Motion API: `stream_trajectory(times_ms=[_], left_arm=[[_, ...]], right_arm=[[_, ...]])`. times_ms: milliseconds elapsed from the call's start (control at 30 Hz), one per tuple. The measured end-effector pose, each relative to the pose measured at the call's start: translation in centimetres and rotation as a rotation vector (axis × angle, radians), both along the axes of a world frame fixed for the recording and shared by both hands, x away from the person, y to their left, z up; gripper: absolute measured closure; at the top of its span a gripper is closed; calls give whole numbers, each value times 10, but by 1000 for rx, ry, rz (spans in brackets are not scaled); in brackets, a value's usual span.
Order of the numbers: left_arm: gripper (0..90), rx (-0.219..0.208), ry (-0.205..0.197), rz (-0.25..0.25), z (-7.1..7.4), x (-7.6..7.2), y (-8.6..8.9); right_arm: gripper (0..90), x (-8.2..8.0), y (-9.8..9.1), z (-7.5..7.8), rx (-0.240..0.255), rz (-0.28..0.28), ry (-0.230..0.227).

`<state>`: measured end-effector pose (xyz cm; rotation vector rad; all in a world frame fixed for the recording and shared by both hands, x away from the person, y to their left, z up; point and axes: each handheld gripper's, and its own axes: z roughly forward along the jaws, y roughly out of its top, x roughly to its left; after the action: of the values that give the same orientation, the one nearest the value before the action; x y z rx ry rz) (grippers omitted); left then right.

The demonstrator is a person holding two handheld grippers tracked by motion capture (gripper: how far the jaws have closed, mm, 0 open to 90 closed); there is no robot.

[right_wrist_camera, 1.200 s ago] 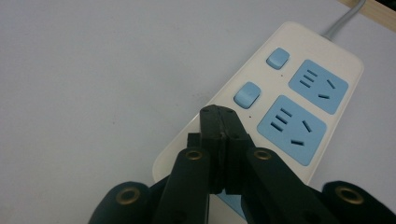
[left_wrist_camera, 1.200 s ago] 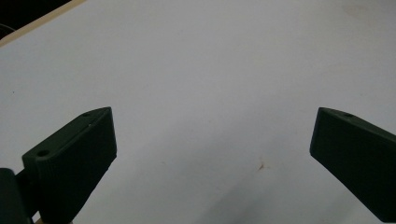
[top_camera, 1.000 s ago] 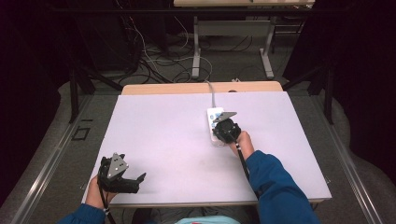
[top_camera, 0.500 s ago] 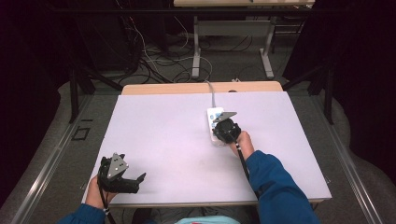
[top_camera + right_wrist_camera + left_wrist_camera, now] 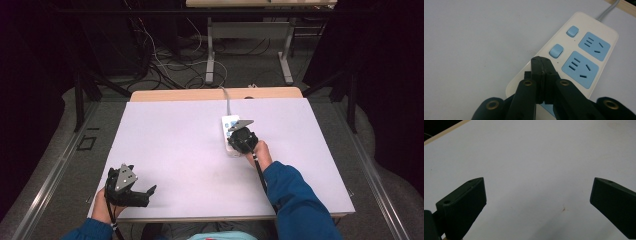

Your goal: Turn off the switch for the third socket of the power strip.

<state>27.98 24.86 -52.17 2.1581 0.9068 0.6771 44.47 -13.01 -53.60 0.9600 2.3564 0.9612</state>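
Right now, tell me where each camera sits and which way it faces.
High view: above the person's side, looking forward and down on the table; both forearms, left tongs and right tongs show.
Left gripper view: rides the left tongs, looking along wide-open jaws at bare tabletop.
Right gripper view: rides the right tongs, jaws shut, tips over the power strip by its blue switch.
Shared: high view and right gripper view both show the power strip and right tongs.
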Motion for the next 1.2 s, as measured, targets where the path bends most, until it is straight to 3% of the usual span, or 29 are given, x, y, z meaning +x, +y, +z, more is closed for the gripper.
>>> stream_trajectory(times_ms=[333,433,467,733,867,1200], left_arm=[[5,1,0,0,0,0,1],[5,-1,-1,0,0,0,0],[5,1,-1,1,0,0,0],[5,1,-1,0,0,0,0],[5,-1,-1,-1,0,0,0],[5,-3,-3,1,0,0,0]], right_arm=[[900,0,0,0,1,1,7],[900,-1,0,1,-19,3,8],[900,1,0,0,-16,19,-21],[900,-1,2,1,-31,3,1],[900,0,2,1,-35,18,-30],[900,-2,3,2,-42,8,-8]])
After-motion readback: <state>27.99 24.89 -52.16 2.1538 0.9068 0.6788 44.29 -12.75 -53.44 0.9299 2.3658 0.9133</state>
